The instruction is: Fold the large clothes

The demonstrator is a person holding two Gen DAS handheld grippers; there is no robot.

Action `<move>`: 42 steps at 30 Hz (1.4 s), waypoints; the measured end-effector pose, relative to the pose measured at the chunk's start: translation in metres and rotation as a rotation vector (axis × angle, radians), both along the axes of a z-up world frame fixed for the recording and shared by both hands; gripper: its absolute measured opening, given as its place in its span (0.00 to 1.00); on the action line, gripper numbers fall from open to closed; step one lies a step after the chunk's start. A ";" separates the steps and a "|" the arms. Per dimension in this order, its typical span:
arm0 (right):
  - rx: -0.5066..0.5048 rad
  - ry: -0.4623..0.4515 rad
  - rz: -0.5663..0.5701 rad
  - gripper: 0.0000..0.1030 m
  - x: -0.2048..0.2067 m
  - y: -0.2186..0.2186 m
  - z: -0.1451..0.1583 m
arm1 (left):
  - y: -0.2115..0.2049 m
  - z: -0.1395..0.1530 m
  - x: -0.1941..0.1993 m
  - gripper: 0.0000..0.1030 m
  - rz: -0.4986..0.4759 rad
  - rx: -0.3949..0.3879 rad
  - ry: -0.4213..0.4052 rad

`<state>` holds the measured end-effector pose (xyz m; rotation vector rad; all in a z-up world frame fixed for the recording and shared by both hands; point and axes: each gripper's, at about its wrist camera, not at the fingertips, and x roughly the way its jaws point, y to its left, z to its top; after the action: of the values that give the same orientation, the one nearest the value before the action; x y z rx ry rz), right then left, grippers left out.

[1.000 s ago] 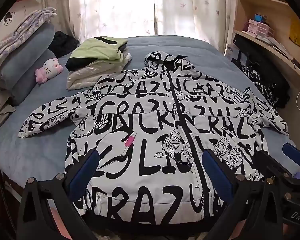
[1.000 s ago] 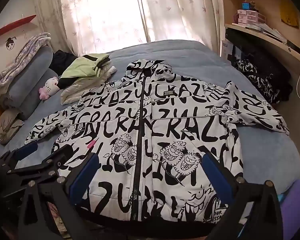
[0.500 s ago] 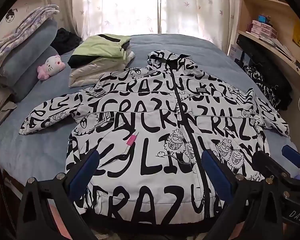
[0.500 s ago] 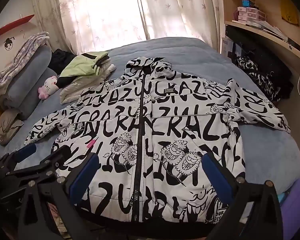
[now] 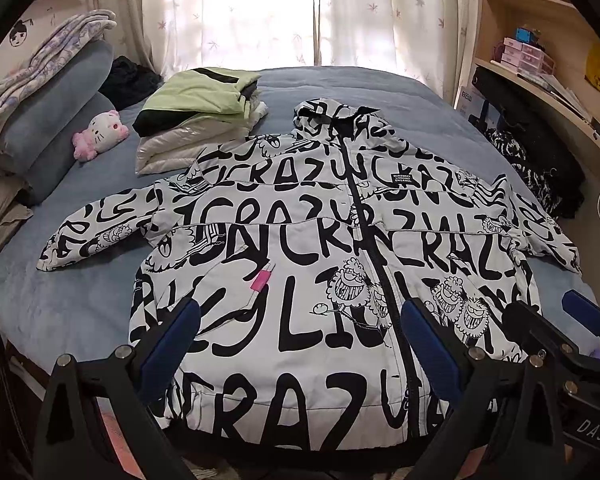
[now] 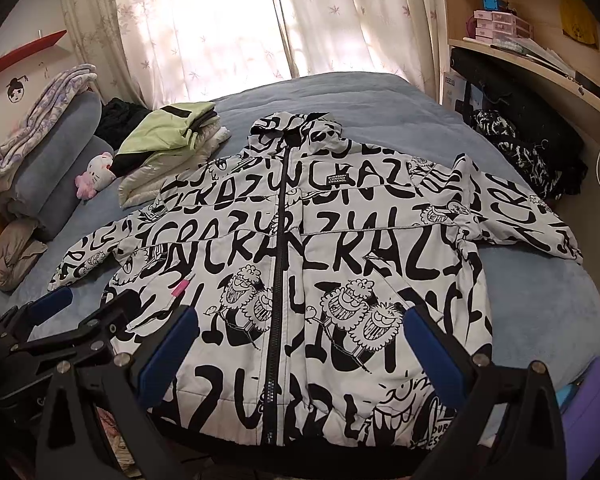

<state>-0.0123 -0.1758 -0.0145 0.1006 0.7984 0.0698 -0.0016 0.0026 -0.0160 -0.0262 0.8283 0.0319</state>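
Observation:
A white hooded jacket [image 5: 292, 248] [image 6: 340, 248] printed with black lettering lies flat and face up on the blue bed, zip closed, both sleeves spread sideways, hood pointing to the window. A small pink tag [image 5: 260, 280] [image 6: 179, 289] sits on its left chest. My left gripper [image 5: 300, 336] hovers open above the jacket's hem, blue pads wide apart with nothing between them. My right gripper [image 6: 302, 340] is open too, over the hem just right of the zip. Each gripper shows in the other's view: the right gripper [image 5: 556, 320] and the left gripper [image 6: 88, 304].
A stack of folded clothes [image 5: 196, 120] with a green garment on top lies left of the hood. A pink-and-white plush toy [image 5: 100, 132] leans on grey pillows [image 5: 52, 120]. Dark clothing [image 5: 540, 168] is heaped by wooden shelves [image 5: 540, 80] on the right. Curtains hang behind the bed.
Both grippers have drifted slightly, so the jacket shifts a little in each view. Jacket and jaw opening are unchanged.

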 end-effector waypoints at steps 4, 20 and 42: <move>0.009 0.002 0.000 1.00 0.000 -0.001 -0.003 | -0.001 0.000 0.001 0.96 0.000 0.001 0.002; -0.002 0.024 -0.010 1.00 0.004 0.000 -0.009 | -0.004 -0.013 0.008 0.96 -0.007 -0.006 0.043; 0.000 0.031 -0.010 1.00 0.006 0.002 -0.011 | 0.000 -0.016 0.007 0.96 -0.010 -0.013 0.058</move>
<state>-0.0062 -0.1737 -0.0258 0.1061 0.8283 0.0592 0.0058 0.0029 -0.0322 -0.0335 0.8861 0.0181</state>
